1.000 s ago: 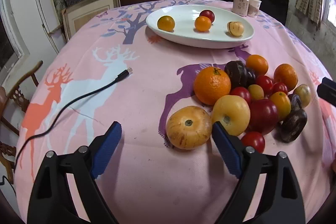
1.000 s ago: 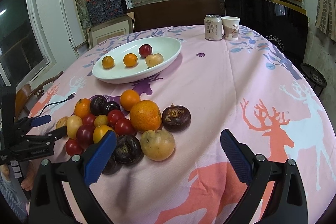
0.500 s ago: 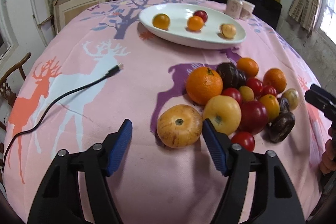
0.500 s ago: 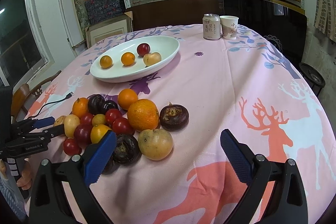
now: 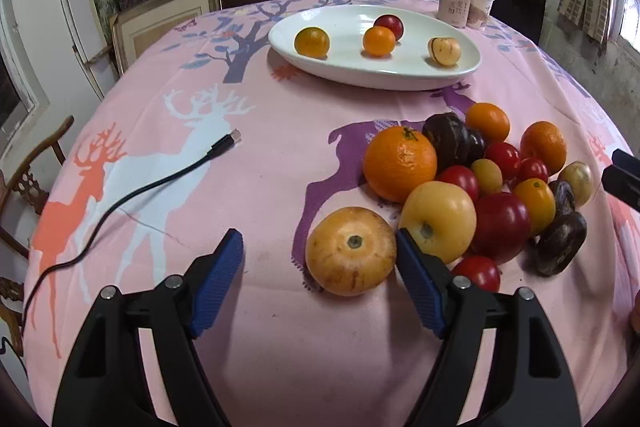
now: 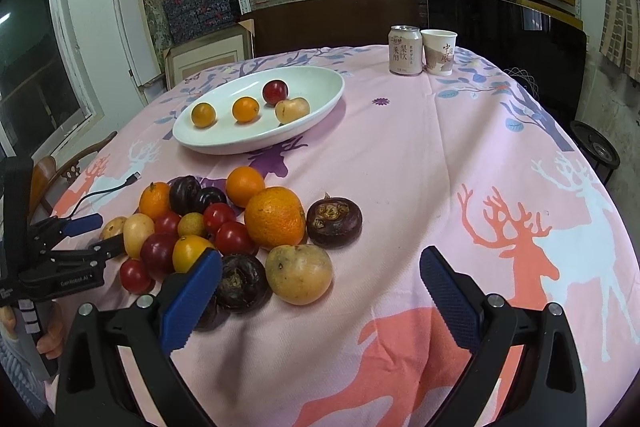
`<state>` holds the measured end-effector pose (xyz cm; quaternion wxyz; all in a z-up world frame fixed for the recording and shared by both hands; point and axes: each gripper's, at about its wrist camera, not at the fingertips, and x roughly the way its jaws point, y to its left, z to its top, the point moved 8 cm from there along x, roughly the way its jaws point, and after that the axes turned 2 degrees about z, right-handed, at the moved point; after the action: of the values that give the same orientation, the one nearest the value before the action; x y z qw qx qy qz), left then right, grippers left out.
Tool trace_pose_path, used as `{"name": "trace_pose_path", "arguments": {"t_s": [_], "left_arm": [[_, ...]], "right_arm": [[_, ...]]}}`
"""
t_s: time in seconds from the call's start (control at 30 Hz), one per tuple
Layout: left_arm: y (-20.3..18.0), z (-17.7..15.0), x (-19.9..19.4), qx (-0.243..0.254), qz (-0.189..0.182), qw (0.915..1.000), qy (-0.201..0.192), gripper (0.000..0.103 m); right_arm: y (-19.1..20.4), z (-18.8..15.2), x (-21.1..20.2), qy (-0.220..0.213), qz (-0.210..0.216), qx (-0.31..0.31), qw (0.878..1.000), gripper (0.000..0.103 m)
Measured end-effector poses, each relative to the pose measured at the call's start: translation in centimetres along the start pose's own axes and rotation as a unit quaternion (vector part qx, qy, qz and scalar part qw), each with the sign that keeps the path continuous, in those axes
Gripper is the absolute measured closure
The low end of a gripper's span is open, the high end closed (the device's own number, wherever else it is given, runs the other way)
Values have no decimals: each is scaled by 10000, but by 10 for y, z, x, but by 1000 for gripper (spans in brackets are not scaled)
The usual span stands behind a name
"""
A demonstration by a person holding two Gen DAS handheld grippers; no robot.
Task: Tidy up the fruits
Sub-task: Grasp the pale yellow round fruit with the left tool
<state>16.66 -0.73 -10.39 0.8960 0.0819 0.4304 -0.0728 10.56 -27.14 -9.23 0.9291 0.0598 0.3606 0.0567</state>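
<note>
Since a second ago the left gripper (image 5: 320,259) has edged in on the fruit pile (image 5: 480,187), its jaws narrower than they were and now opening again. Between them, at the pile's near-left edge, sits a tan round fruit (image 5: 351,251); the right pad (image 5: 416,287) is at its side, wedged against a yellow fruit (image 5: 440,221), while the left pad (image 5: 218,287) stands well clear, so nothing is clamped.

Pile on pink tablecloth (image 5: 260,167): big orange (image 5: 400,163) just behind the tan fruit, then dark purple fruits, small red and yellow ones, packed touching. These crowd the tan fruit's right and rear; its left side is bare cloth.

Beyond the pile, white oval dish (image 5: 344,67) holds four small fruits, spaced apart. Can (image 5: 454,5) and paper cup (image 5: 480,10) behind the dish, side by side. Black cable (image 5: 160,183) lies left of the pile, well apart.

Right gripper (image 6: 320,301) hangs at the pile's opposite side, jaws wide apart, empty. Brown-tan fruit (image 6: 299,274) and a dark one (image 6: 242,282) sit just ahead of its left pad.
</note>
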Motion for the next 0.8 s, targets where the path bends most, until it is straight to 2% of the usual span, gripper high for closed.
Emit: {"name": "trace_pose_path", "arguments": {"t_s": [0.1,0.17,0.23,0.3,0.4,0.47,0.6,0.63,0.73,0.8], "left_arm": [[-4,-3,-2,38,-122,9999,-9,38],[-10,-3,-4,106,-216,9997,-31,55],[-17,-5,-7,309,-92,9994,-121,59],[-21,-6,-7,417,5,9990,-159,60],[-18,-5,-5,275,-87,9995,-90,59],[-16,-5,-2,223,-24,9997,-58,52],[-12,-4,1,91,-66,9999,25,48],[-13,-4,1,110,-42,9999,23,48],[-20,-5,-2,309,-33,9995,-22,61],[-22,-6,-3,389,78,9992,-53,61]], "right_arm": [[-1,0,0,-1,-23,23,10000,3],[-1,0,1,16,-32,21,10000,3],[0,0,1,15,-61,-2,10000,3],[0,-1,1,21,-78,-23,10000,3],[1,-1,2,38,-109,-49,9999,3],[1,-2,3,45,-129,-58,9999,3],[1,-2,3,57,-125,-50,9999,3],[1,-2,4,64,-130,-56,9999,3],[1,-3,6,125,-135,-68,9998,3],[1,-3,6,124,-146,-78,9998,3]]}}
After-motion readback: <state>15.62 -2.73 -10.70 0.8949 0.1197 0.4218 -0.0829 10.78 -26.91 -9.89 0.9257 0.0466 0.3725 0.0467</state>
